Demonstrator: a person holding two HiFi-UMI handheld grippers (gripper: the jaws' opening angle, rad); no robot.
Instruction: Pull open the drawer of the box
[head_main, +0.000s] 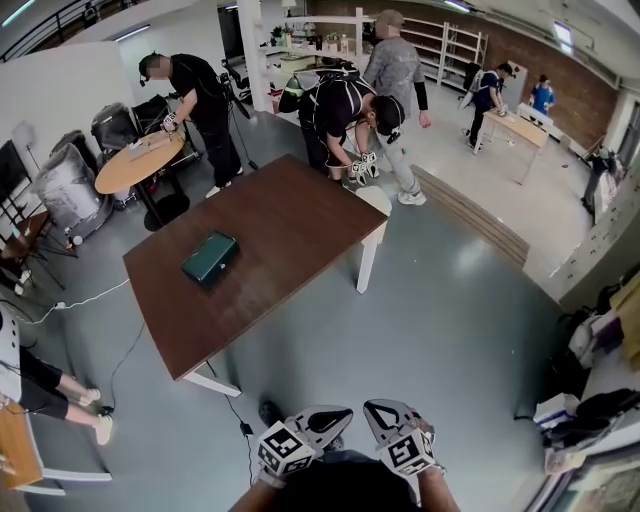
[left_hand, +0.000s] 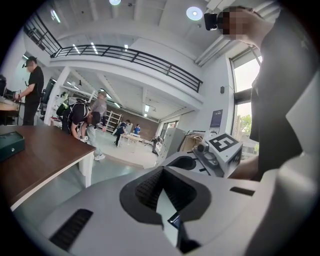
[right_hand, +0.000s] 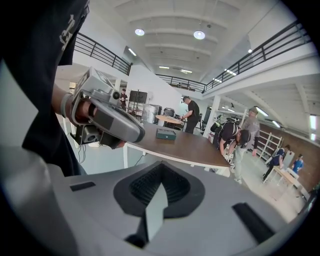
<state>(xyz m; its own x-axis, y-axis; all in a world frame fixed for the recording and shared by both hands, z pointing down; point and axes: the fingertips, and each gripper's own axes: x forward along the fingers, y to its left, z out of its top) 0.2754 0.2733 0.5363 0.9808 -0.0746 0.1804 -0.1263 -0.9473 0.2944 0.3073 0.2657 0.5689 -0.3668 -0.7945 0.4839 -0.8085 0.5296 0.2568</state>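
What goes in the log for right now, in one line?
step: not begun | box: on table, untouched | left gripper: shut, empty, by body | right gripper: shut, empty, by body

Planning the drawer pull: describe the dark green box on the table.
The box is small, flat, rectangular and dark green, its top slightly glossy. It lies closed, nothing pulled out of it, set askew on the left part of the brown table, clear of the edges. Only the table touches it. Its finer details are too small to see.
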